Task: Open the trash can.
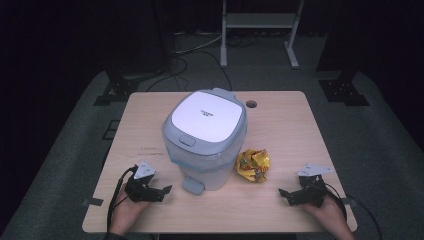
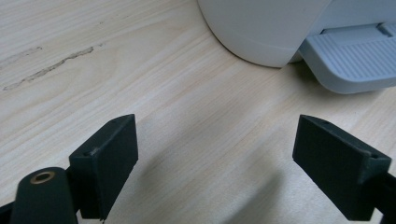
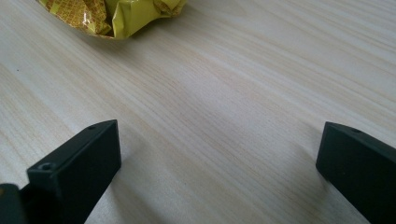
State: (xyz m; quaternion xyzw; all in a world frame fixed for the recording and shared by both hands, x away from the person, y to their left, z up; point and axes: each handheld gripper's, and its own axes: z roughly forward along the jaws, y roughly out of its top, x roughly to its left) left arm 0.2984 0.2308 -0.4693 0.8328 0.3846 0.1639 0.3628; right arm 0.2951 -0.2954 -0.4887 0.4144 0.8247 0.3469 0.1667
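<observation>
- In the high view, I see a pedal bin (image 1: 206, 137) standing in the centre of the frame on the wooden table (image 1: 285, 125). Its lid (image 1: 205, 116) is closed, and a plastic liner shows under the lid rim.
- The crumpled yellow wrapper (image 1: 253, 165) lies just right of the bin, near it but, as far as I can tell, not touching it.
- My left gripper (image 1: 159, 192) rests low at the lower left of the frame, with its jaws apart and nothing between them. In the left gripper view, the foot pedal (image 2: 350, 63) is at the upper right, ahead of the jaws and apart from them.
- My right gripper (image 1: 287, 194) sits at the lower right, with its jaws wide apart and holding nothing. In the right gripper view, the wrapper (image 3: 116, 14) is at the upper left edge, well ahead of the jaws.
- I judge that the work is at its start: the rubbish is on the table and the bin is shut.
- The next move, I think, needs two actions: the left gripper goes forward to press the pedal down so the lid lifts, and the right gripper goes to the wrapper and closes on it.
- The wrapper is light and crinkled, so the grip should take a thick fold, otherwise it may slip.
</observation>
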